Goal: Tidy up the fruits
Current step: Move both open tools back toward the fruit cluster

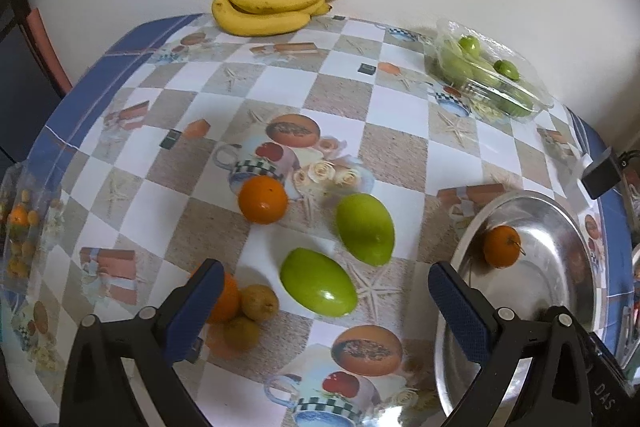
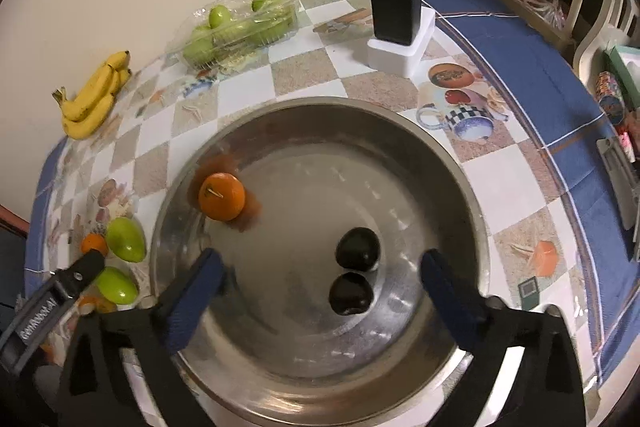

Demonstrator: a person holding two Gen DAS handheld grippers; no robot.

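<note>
— Shiny metal bowl [image 2: 460,163], what is in it?

— One orange [image 2: 221,196] with a tiny stem sits near the left wall of the bowl. Two dark fruits [image 2: 354,269] lie close to the middle, touching each other.

— Where are the right tongs [image 2: 320,277]?

— They hang over the bowl. Their blue pads [image 2: 196,291] are spread wide and hold nothing.

— And the left tongs [image 1: 326,293]?

— They hang over the tabletop [image 1: 280,75], just left of the bowl. They are spread wide too, with nothing between them.

— What fruit lies on the tabletop?

— Two green mangoes [image 1: 340,255] lie side by side, close but not touching. A second orange [image 1: 263,199] sits just behind them. Down by the left blue pad there is a third orange [image 1: 226,297], half hidden by the pad. Two small brown fruits [image 1: 252,315] sit right against it.

— What is at the back?

— A bunch of yellow bananas [image 1: 268,5] lies by the wall. A clear plastic box [image 1: 492,75] with small green fruits is at the back right, well apart from the bananas.

— Anything else?

— A black charger [image 2: 396,7] with a cable stands on a white block [image 2: 400,53] behind the bowl.
</note>
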